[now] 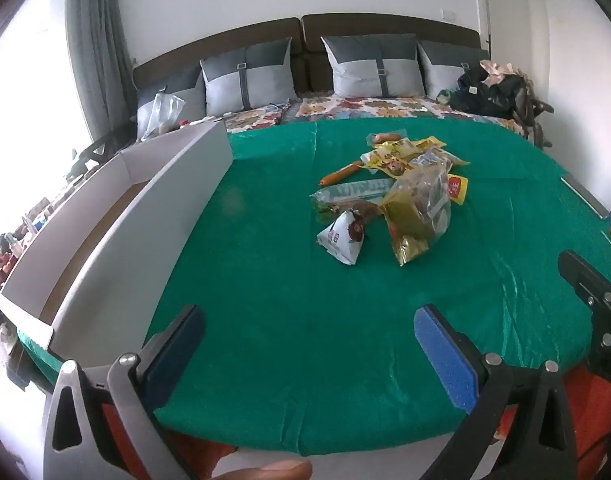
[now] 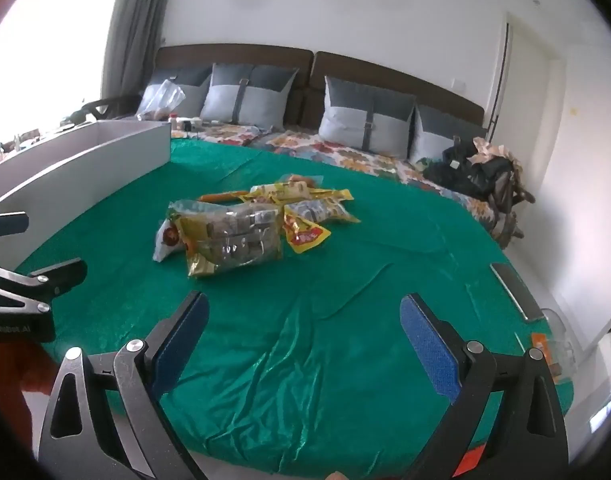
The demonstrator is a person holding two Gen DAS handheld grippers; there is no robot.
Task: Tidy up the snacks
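Pictured: pile of snack packets [image 1: 401, 196] heaped at frame centre on green tablecloth [image 1: 265, 280], well apart from both tools. Left gripper [image 1: 309, 332], bottom of left wrist view, jaws spread wide, nothing between. Right gripper [image 2: 303, 324], lower frame, likewise wide and empty. White cardboard box [image 1: 105, 248] at left, open-topped.

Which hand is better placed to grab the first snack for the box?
Probably the left. The left gripper is open, with the white triangular pack nearest ahead and the box on its side. The right gripper is open too, but farther from the box.
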